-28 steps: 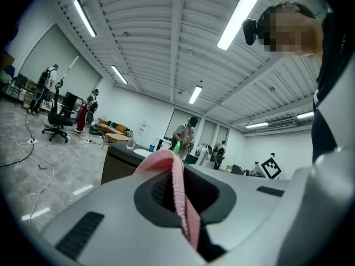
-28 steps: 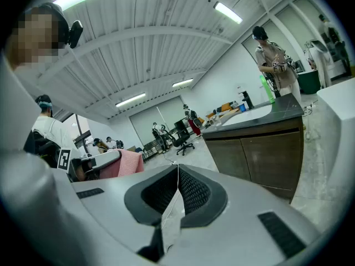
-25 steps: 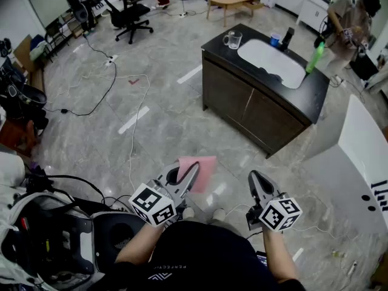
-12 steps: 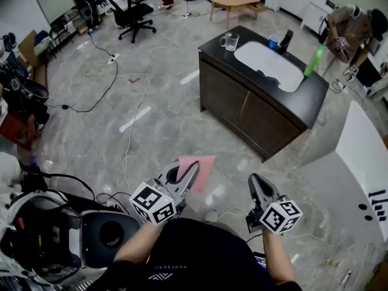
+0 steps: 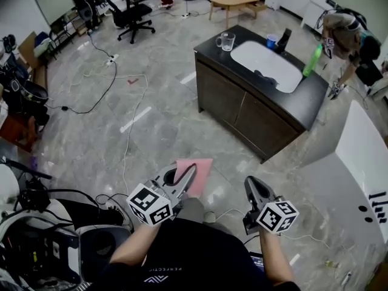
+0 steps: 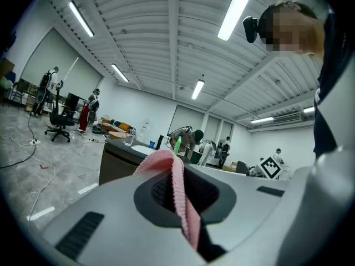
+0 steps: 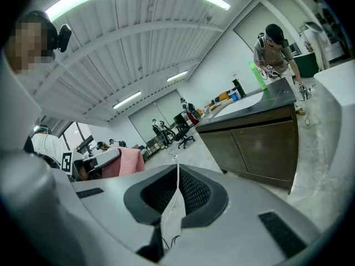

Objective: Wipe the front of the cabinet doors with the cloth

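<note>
Your left gripper (image 5: 193,167) is pressed together on the pink cloth (image 5: 203,168). In the left gripper view the cloth (image 6: 178,188) runs down between the two jaws and folds over their tips. In the head view a flat flap of it sticks out past the tips, to that gripper's right. Your right gripper (image 5: 250,181) is just beside the left one, to its right, and at much the same height. Its jaws (image 7: 176,162) are pressed together at the tips and pinch nothing. Both grippers are held close in front of your body, above the grey marbled floor (image 5: 151,90).

The dark cabinet (image 5: 242,111) stands ahead of both grippers and somewhat to the right, well apart from them. The cloth touches no part of it. Its two front doors (image 7: 260,146) face you, and they fill the right half of the right gripper view beyond the closed jaws. On the black top, farther from your grippers than the doors, lie a white sink basin (image 5: 267,62), a glass mug (image 5: 227,40) at the left corner, a blue cup (image 5: 271,40) and a green bottle (image 5: 312,58) at the far right end. A person (image 5: 345,32) bends over beyond that end.

A cable (image 5: 130,126) trails across the floor ahead of your left gripper. Farther off on that side stands a black office chair (image 5: 133,11). A white panel (image 5: 364,156) lies to the right of your right gripper.
</note>
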`<move>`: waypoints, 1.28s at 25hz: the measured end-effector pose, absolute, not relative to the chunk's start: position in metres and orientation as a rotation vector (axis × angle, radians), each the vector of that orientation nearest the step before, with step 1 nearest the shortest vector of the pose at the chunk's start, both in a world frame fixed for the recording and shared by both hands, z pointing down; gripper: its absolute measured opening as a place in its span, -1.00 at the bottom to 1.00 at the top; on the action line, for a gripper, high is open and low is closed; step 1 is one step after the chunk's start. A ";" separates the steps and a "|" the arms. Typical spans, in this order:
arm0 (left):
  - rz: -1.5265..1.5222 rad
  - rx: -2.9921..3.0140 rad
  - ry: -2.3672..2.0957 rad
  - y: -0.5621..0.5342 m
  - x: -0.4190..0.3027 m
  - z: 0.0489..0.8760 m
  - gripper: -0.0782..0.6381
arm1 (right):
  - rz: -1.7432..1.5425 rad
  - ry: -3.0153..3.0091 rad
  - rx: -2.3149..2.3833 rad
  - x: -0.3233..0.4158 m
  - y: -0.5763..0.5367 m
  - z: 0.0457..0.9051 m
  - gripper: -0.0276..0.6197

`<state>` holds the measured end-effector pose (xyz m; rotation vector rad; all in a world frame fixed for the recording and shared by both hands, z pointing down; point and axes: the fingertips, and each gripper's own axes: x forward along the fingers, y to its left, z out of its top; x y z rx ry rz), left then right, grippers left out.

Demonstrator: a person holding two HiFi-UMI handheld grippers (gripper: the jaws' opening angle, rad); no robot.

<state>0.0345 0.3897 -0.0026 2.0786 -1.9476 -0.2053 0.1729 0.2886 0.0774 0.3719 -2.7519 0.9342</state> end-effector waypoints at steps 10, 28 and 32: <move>-0.219 2.116 -1.857 0.339 0.003 0.009 -0.76 | 0.983 -2.707 0.470 0.148 0.256 0.087 -0.80; -0.202 2.155 -1.771 0.264 -0.103 0.031 -0.76 | 1.038 -2.611 0.471 0.031 0.188 0.109 -0.80; -0.201 2.125 -1.761 0.257 -0.131 0.038 -0.76 | 0.997 -2.609 0.440 0.002 0.183 0.109 -0.80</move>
